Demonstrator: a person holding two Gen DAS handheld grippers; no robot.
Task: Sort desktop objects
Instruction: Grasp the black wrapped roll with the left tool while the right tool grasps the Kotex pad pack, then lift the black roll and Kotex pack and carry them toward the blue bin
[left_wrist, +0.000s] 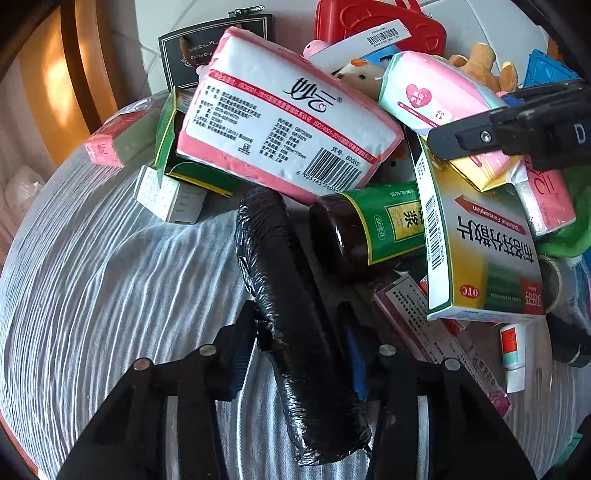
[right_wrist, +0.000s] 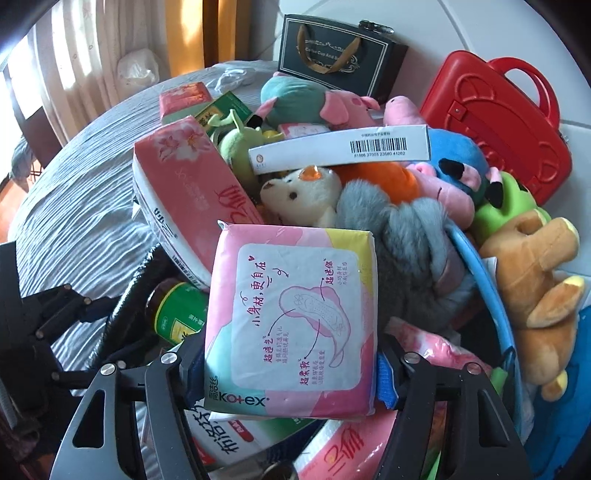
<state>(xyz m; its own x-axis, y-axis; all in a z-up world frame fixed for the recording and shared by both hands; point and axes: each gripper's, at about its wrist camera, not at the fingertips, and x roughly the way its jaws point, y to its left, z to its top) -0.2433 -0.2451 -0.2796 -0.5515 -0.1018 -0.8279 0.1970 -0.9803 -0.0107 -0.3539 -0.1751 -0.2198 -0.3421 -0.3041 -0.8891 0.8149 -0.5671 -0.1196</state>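
My left gripper is shut on a black plastic-wrapped roll that lies along the fingers over the grey striped cloth. My right gripper is shut on a pink Kotex pad pack, held above the pile; the pack also shows in the left wrist view under the right gripper's black finger. A pink tissue pack, a brown syrup bottle with a green label and a white-green medicine box lie in the heap just ahead of the left gripper.
Several plush toys fill a blue-rimmed basket. A red plastic case and a dark gift bag stand at the back. Small green and white boxes lie at the left. A long white barcode box tops the toys.
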